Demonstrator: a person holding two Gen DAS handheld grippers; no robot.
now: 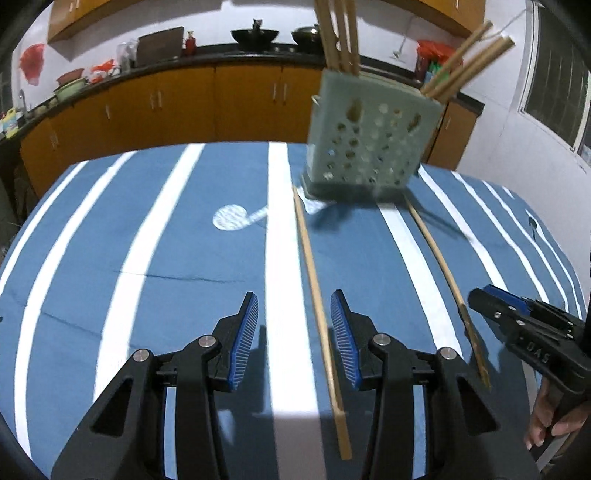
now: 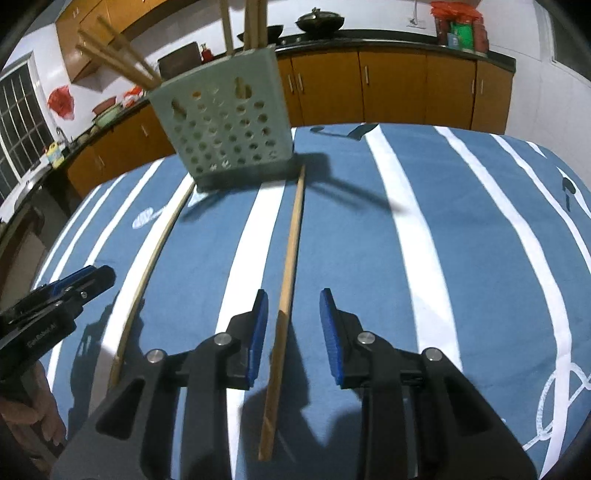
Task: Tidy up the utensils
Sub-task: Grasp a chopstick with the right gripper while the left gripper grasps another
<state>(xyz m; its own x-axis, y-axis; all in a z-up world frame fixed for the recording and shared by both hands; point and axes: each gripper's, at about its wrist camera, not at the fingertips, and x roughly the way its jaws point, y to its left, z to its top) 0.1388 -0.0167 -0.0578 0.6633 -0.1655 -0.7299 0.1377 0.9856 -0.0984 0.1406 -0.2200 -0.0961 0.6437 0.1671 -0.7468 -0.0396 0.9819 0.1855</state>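
A pale green perforated utensil holder stands on the striped blue cloth and holds several wooden chopsticks; it also shows in the right wrist view. Two loose chopsticks lie on the cloth. My left gripper is open, with one chopstick lying between its fingers, close to the right pad. My right gripper is open over the other chopstick, which lies between its fingers. The left gripper's chopstick shows as the curved stick at left in the right wrist view.
Orange kitchen cabinets with a dark countertop run behind the table, carrying woks, bowls and bottles. The right gripper's body sits at the right edge of the left wrist view; the left gripper sits at the left of the right view.
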